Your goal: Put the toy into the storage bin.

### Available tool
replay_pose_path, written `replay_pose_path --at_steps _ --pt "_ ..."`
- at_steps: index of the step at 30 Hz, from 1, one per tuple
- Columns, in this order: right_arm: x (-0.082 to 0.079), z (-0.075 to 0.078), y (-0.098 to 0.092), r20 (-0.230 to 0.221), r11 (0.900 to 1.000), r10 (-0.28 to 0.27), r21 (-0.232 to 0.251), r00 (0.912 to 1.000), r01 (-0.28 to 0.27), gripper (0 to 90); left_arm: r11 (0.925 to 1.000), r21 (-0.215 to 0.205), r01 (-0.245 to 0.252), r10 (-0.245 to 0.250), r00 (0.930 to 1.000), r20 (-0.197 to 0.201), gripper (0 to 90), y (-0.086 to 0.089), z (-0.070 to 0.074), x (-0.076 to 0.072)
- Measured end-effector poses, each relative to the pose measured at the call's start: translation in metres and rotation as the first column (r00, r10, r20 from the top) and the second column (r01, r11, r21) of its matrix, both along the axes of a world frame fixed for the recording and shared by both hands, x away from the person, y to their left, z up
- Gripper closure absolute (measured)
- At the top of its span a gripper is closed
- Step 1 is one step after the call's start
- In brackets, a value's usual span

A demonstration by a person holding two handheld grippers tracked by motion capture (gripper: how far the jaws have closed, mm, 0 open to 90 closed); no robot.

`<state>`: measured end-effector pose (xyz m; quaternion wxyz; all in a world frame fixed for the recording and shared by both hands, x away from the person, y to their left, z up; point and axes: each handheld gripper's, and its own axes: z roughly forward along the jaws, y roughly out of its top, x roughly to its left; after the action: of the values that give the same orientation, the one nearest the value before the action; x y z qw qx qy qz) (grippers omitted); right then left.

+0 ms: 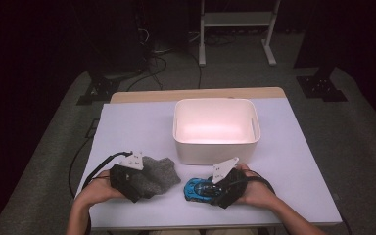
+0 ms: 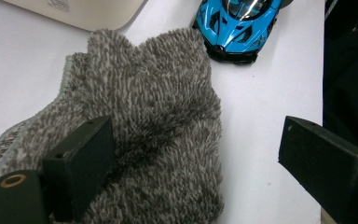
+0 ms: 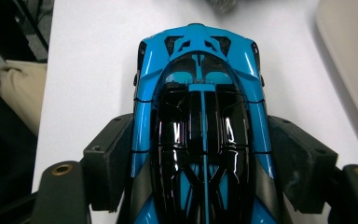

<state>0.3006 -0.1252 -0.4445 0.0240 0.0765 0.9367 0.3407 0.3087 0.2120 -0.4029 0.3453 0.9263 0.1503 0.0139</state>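
The car (image 3: 200, 121) is a glossy blue toy sports model with a black canopy and black vents. It lies on the white surface (image 1: 127, 132), just in front of the white bin (image 1: 216, 129). Its long axis runs across the surface, one end towards the grey cloth (image 2: 144, 126) and the other inside the right gripper (image 3: 200, 154), whose jaws are clamped on its two flanks. The left gripper (image 2: 191, 163) is apart, one jaw resting on the cloth. A label on the bin in the left gripper view is too small to read.
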Motion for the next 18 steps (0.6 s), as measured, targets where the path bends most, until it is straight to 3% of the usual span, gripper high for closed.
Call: replay_pose_path --at_steps 3,8,13,16,18 --pt "-0.0008 -0.0025 0.0011 0.004 1.0 0.001 -0.006 1.0 -0.001 27.0 1.0 -0.003 -0.003 0.003 1.0 0.0 9.9 0.0008 -0.0005 0.0" --pt "0.0 -0.0033 -0.0007 -0.01 1.0 -0.005 0.024 0.9999 0.006 27.0 1.0 -0.003 -0.002 0.002 1.0 -0.002 9.9 0.0011 -0.0005 0.0002" --pt "-0.0016 -0.0031 -0.0008 0.002 1.0 0.001 0.01 1.0 -0.001 27.0 1.0 -0.003 -0.001 0.001 1.0 0.0 9.9 0.0009 0.0 0.0" --pt "0.0019 -0.003 -0.0014 -0.038 1.0 -0.003 0.01 0.9993 0.004 26.7 1.0 -0.005 -0.002 0.002 1.0 -0.001 9.9 0.001 0.0002 -0.0001" --pt "0.0004 -0.003 -0.0002 -0.022 1.0 -0.002 -0.002 0.9997 0.002 26.3 1.0 -0.001 0.001 -0.001 1.0 -0.001 9.9 0.0008 -0.0001 0.0"
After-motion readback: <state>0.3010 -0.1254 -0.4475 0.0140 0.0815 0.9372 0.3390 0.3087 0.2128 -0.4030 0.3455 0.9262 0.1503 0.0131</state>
